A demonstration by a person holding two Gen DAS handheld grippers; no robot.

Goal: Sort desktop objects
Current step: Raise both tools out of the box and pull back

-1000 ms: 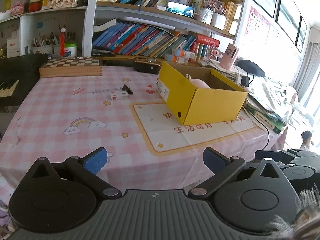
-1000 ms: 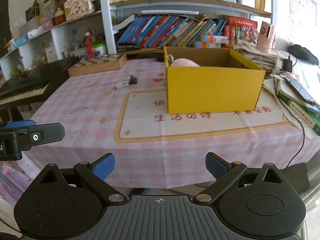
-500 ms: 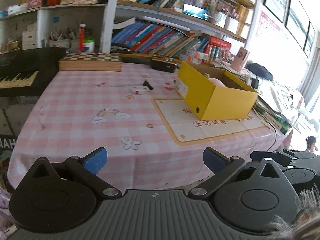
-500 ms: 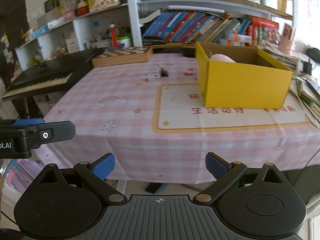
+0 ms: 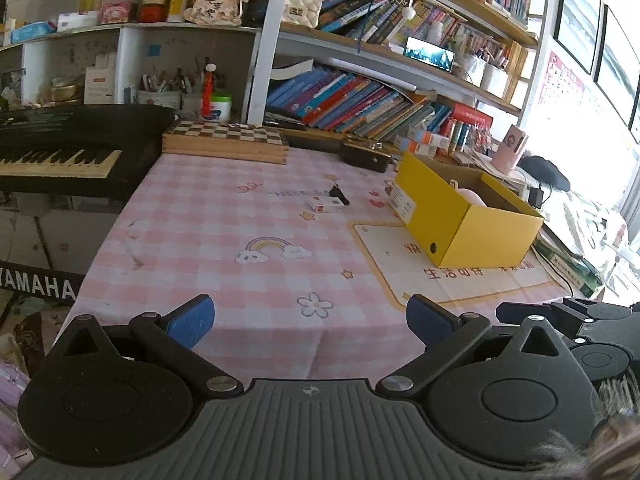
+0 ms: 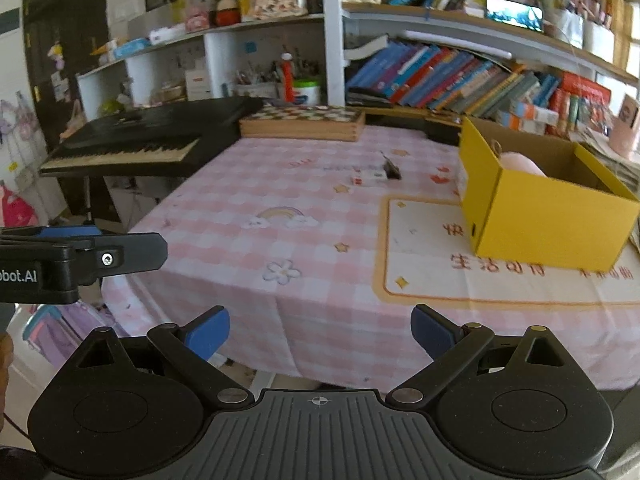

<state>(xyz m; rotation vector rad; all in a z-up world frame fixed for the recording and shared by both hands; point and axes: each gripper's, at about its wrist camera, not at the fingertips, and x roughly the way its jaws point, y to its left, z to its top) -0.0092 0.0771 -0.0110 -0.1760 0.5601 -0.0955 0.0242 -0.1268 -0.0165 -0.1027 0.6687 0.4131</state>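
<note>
Both tools farther from box

Table w/ pink checked cloth, ahead of both tools. Yellow box open-topped, ahead-right on the cream mat; small white box w/ black clip touching it, farther ahead, centre. Chessboard case at far edge ahead-left, dark case far edge, just beyond yellow box.
</note>
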